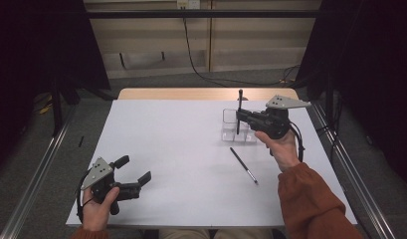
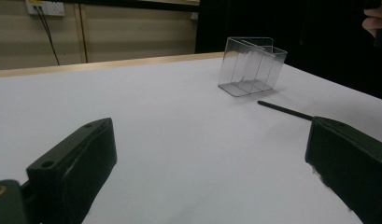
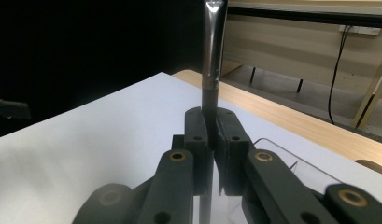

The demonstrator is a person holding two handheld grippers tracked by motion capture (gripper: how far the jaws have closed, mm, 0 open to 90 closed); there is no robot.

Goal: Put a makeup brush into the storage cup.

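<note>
We clamp our right gripper [image 1: 239, 117] on an upright makeup brush [image 1: 239, 110] above the clear divided box [image 1: 230, 130]. Another brush [image 1: 243, 165] lies on the tabletop [image 1: 176, 149] just beside the box. Our left gripper [image 1: 136, 172] rests near the tabletop's front edge, fingers wide apart and empty.

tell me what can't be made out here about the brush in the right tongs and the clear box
- Held brush: its top is cut off by the upper edge of the right gripper view.
- Its lower end: hidden behind the right tongs there; too small in the high view.
- Clear box: whether the brush has entered it is unclear, high view.
</note>
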